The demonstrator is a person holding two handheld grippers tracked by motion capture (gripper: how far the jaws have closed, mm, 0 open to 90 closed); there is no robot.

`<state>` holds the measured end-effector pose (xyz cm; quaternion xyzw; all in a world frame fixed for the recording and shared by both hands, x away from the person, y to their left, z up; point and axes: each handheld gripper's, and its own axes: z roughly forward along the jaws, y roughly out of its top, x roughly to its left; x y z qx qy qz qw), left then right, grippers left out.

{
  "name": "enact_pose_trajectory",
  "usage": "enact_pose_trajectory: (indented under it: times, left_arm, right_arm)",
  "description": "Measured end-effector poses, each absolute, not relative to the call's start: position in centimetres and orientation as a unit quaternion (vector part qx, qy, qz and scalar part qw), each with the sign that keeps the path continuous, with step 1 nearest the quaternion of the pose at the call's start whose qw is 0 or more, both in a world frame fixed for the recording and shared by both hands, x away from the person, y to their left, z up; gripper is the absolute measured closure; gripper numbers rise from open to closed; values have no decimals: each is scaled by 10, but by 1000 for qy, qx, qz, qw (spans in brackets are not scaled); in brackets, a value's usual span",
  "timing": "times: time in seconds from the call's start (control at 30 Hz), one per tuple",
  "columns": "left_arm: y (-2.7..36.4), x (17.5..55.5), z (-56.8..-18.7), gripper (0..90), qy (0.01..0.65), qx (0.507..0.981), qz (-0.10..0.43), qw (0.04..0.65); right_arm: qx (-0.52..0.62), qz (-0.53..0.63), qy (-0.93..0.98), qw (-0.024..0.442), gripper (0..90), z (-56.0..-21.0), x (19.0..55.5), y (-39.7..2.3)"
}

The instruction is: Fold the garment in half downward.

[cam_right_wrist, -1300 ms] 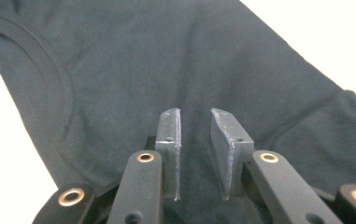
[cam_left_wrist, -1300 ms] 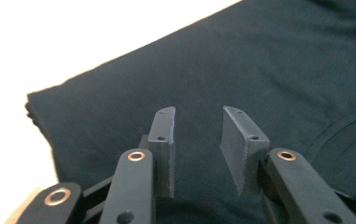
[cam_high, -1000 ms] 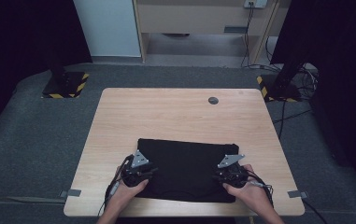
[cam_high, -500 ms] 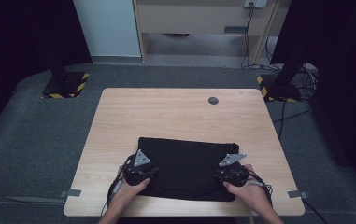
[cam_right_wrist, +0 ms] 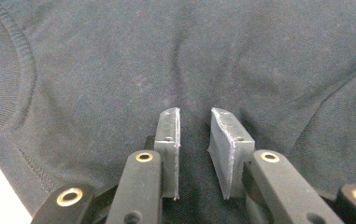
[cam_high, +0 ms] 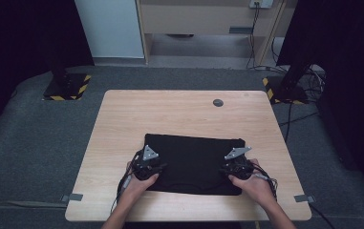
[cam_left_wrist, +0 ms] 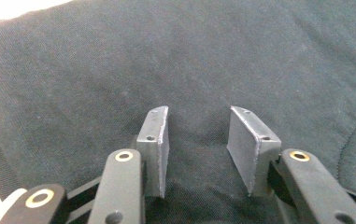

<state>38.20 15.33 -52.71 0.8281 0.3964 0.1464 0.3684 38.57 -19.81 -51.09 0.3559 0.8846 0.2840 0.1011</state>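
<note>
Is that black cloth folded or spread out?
Folded, seemingly: the black cloth lies flat as a neat rectangle, and a collar seam suggests a shirt.

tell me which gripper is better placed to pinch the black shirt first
Right, marginally. Both grippers sit open over the black shirt near its front edge, but the right gripper has the narrower jaw gap, so it needs less closing than the left gripper.

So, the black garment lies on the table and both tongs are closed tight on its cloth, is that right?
Not quite. The black garment lies on the table, but both tongs are open over the cloth: the left gripper view and right gripper view show a gap between the jaws.
</note>
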Motion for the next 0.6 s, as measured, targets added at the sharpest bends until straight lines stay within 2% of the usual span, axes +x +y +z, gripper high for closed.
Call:
enact_pose_trajectory:
  times: [0.1,0.27,0.3,0.4,0.6]
  left_arm:
    - [150,385,-527,554,406,824,143,368]
    - [145,387,-524,450,407,829,145,355]
    - [146,386,-522,400,410,827,151,354]
    - [152,380,-512,355,418,817,162,363]
    - [163,362,-500,309,413,814,169,371]
  right_arm:
    - [358,282,885,101,727,-511,392,-199]
    - [355,273,888,102,710,-509,395,-197]
    - [352,272,890,95,697,-506,395,-197]
    - [350,281,889,96,681,-500,396,-197]
    - [330,292,891,105,539,-482,402,-183]
